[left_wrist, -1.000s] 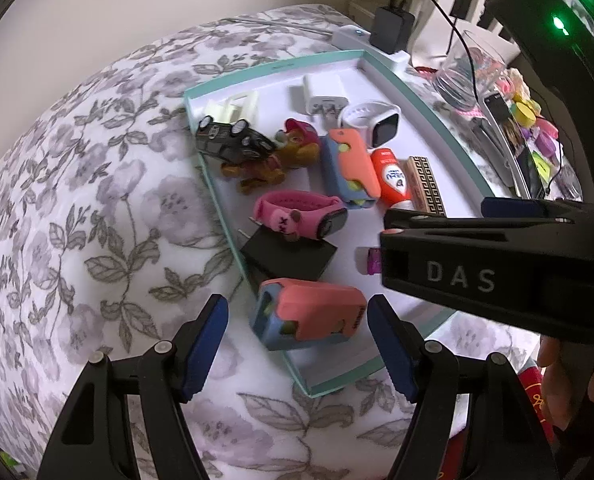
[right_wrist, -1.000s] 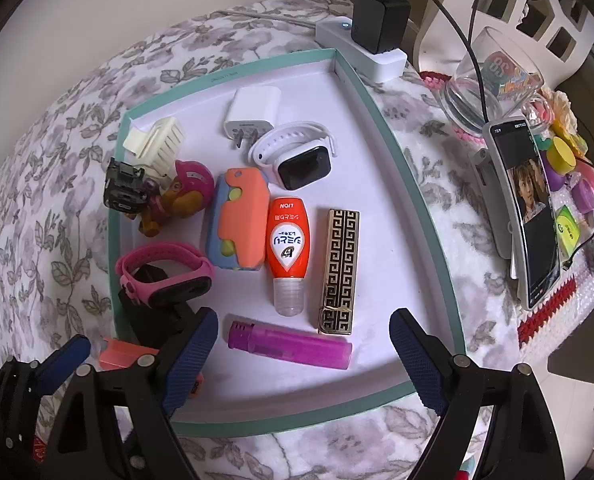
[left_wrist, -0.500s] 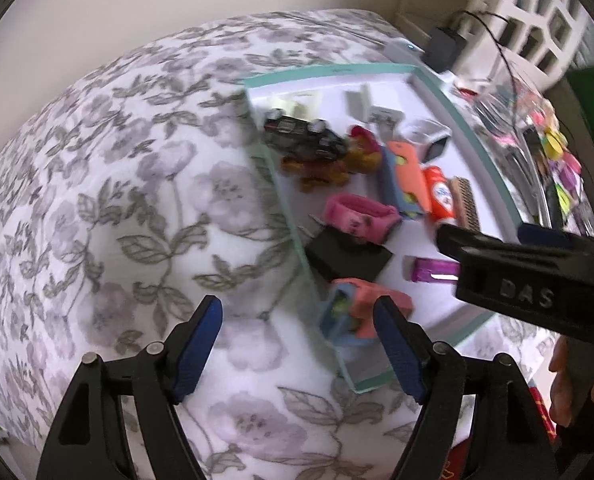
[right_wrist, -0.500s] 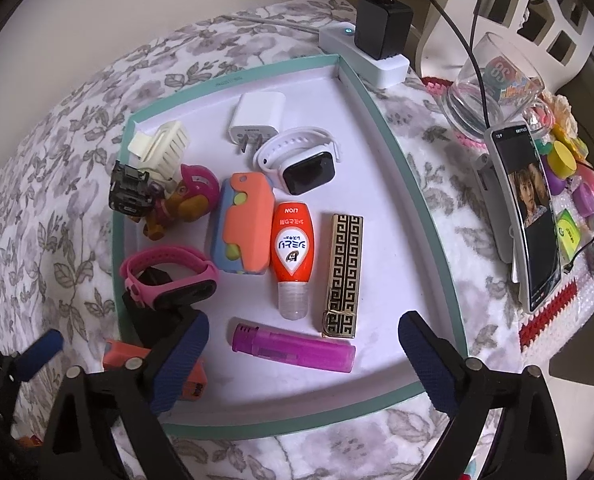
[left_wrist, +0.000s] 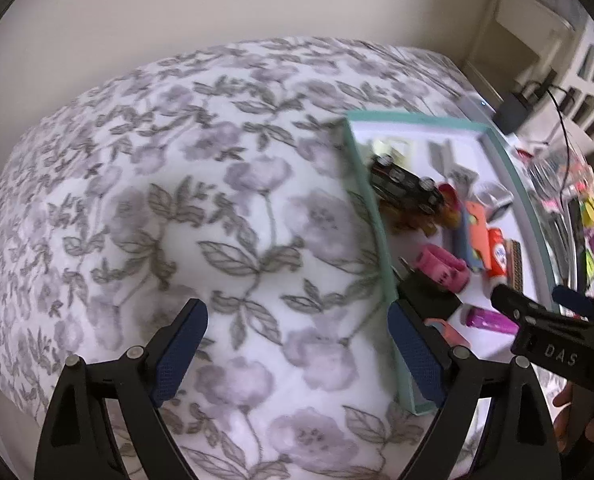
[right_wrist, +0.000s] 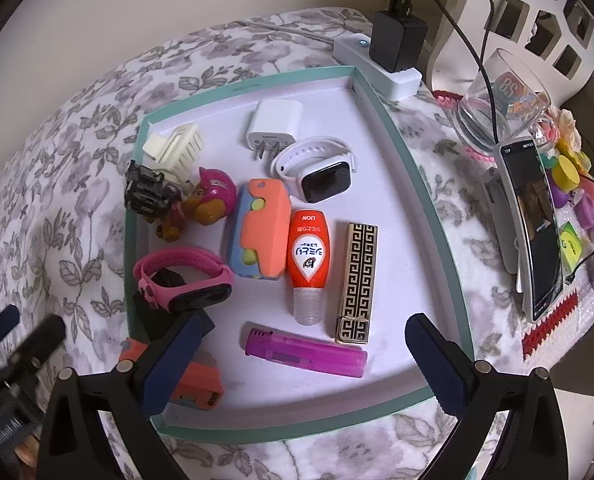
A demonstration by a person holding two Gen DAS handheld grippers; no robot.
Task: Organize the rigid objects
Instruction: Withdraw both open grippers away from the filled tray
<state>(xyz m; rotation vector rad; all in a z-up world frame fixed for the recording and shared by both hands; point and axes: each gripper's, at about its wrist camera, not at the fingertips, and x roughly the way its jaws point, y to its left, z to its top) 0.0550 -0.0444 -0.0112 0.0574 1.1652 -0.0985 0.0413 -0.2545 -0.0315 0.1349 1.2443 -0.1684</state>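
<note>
Coral-and-blue plastic case (right_wrist: 193, 380) now lies dropped beside the opening, empty right gripper (right_wrist: 303, 364), while the opening, empty left gripper (left_wrist: 297, 354) has swung off the teal-rimmed tray (left_wrist: 367, 196).

Floral cloth (left_wrist: 201, 208): soft, matt, printed. Tray (right_wrist: 381, 112): smooth matt card or plastic, teal rim, white floor. Purple lighter (right_wrist: 305, 354): translucent glossy plastic. Orange bottle (right_wrist: 308, 256): glossy plastic, clear cap. Gold patterned case (right_wrist: 357, 280): shiny, metallic-looking. Pink wristband (right_wrist: 185, 280) and white smartwatch (right_wrist: 317, 164): smooth rubbery straps, glossy screens. White charger plug (right_wrist: 273, 124): glossy plastic, metal prongs. Drinking glass (right_wrist: 493, 116): clear. Gripper pads (right_wrist: 441, 364): textured blue rubber.
</note>
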